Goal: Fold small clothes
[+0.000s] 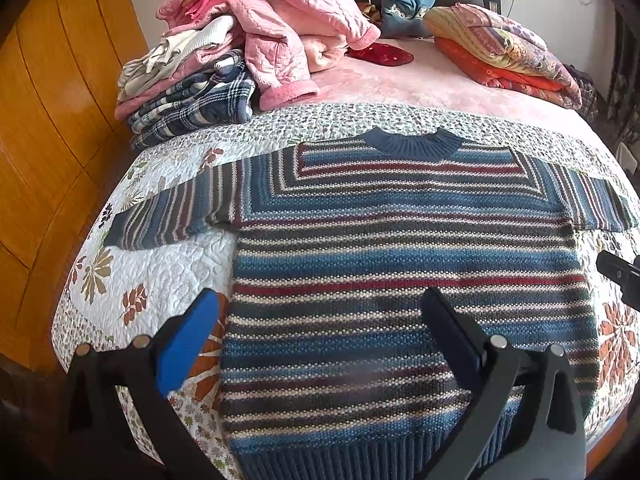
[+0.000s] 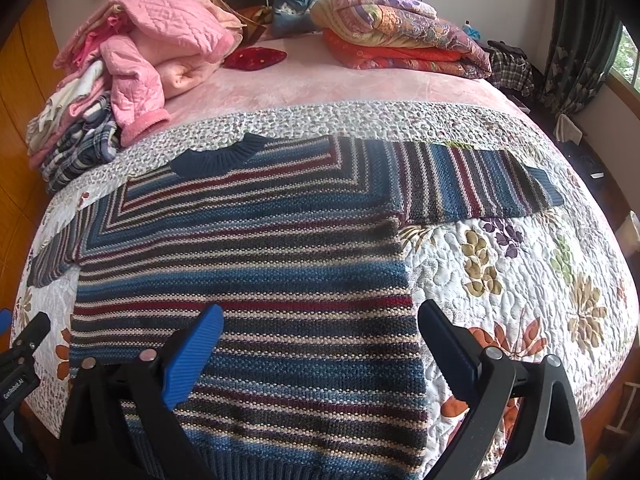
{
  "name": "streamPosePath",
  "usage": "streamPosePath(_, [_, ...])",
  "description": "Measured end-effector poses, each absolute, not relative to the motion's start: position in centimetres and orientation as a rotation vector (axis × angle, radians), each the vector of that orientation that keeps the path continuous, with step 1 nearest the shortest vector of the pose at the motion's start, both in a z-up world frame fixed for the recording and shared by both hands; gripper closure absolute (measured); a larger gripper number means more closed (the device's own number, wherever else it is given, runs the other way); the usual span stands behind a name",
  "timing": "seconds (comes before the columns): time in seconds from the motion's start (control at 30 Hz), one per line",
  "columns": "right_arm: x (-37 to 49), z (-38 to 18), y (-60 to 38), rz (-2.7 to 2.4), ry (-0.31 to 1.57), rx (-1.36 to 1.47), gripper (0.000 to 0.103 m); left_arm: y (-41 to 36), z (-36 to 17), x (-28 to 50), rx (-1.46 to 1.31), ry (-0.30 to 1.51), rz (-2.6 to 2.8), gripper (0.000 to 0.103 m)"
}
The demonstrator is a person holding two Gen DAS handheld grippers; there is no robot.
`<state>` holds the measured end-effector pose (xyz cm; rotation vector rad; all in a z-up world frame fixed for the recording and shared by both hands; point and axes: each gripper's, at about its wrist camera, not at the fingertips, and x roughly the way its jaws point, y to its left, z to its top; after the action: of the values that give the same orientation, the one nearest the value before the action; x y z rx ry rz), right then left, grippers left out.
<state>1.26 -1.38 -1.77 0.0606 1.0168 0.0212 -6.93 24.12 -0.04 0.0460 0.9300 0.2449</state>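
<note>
While the striped sweater [image 1: 404, 264] lies flat on the floral quilt [image 1: 168, 264], collar [image 1: 414, 142] toward 12 o'clock and ribbed hem toward 6 o'clock, we see both of its sleeves spread straight out, 1 toward 9 o'clock and 1 toward 3 o'clock. Our left gripper [image 1: 320, 312] hangs released above the sweater's lower left part, jaws wide apart and holding nothing, its blue pad over the sweater's side edge at 7 o'clock. Our right gripper [image 2: 320, 328] is likewise released and empty over the lower right part, 1 finger above the knit and the other above the quilt just beside the edge. In the right wrist view, the right sleeve [image 2: 476, 184] reaches toward 2 o'clock. Beyond the collar, we find a pink blanket [image 1: 420, 80] covering the bed. At 11 o'clock sits a pile of pink and plaid clothes [image 1: 224, 60]; at 1 o'clock, folded patterned quilts [image 1: 504, 52]. A blue cushion [image 1: 404, 8] leans against the headboard at 12 o'clock.
</note>
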Motion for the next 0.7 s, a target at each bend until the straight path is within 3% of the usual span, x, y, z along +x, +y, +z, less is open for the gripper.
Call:
streamPosePath(0.23, [3.0, -1.8, -6.1, 0.009, 1.014, 0.131, 0.005, 21.6, -0.2, -4.7, 0.032, 0.915, 0.183, 0.003])
streamPosePath(0.53, [11.0, -2.3, -25.4, -0.241, 1.006, 0.212, 0.005, 12.5, 0.7, 2.3, 0.066, 0.86, 0.059, 0.003])
streamPosePath(0.7, [16.0, -5.5, -36.4, -0.352, 1.094, 0.263, 0.007, 8.4, 0.3, 6.0, 0.054, 0.863, 0.031, 0.003])
